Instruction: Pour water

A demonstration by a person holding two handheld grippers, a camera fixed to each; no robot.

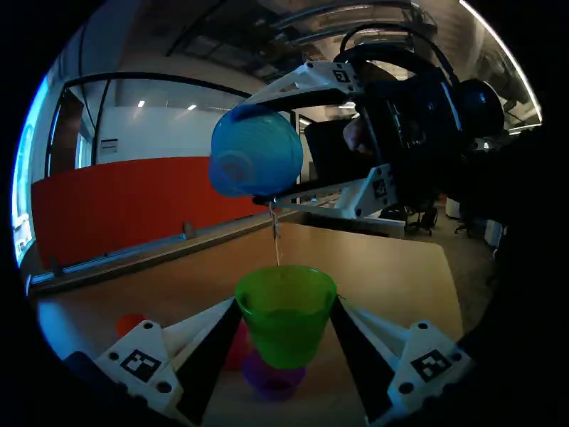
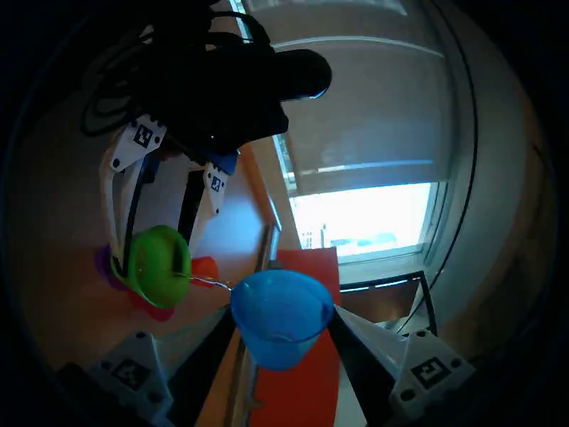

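In the left gripper view, my left gripper (image 1: 284,307) is shut on an upright green cup (image 1: 286,320) held above the wooden table (image 1: 384,270). Above it, the right gripper (image 1: 253,151) is shut on a blue cup (image 1: 257,155) tipped far over, mouth down. A thin stream of water (image 1: 276,242) falls from the blue cup's rim into the green cup. In the right gripper view, the blue cup (image 2: 281,320) sits between the right gripper (image 2: 283,313) fingers. Its water thread (image 2: 208,282) reaches the green cup (image 2: 158,265), held by the left gripper (image 2: 152,256).
Under the green cup, a purple cup (image 1: 274,377), a red cup (image 1: 238,349) and an orange cup (image 1: 129,324) stand on the table. An orange wall panel (image 1: 128,199) runs behind the table. Office chairs (image 1: 427,217) stand beyond its far edge. A bright window (image 2: 363,220) lies past the blue cup.
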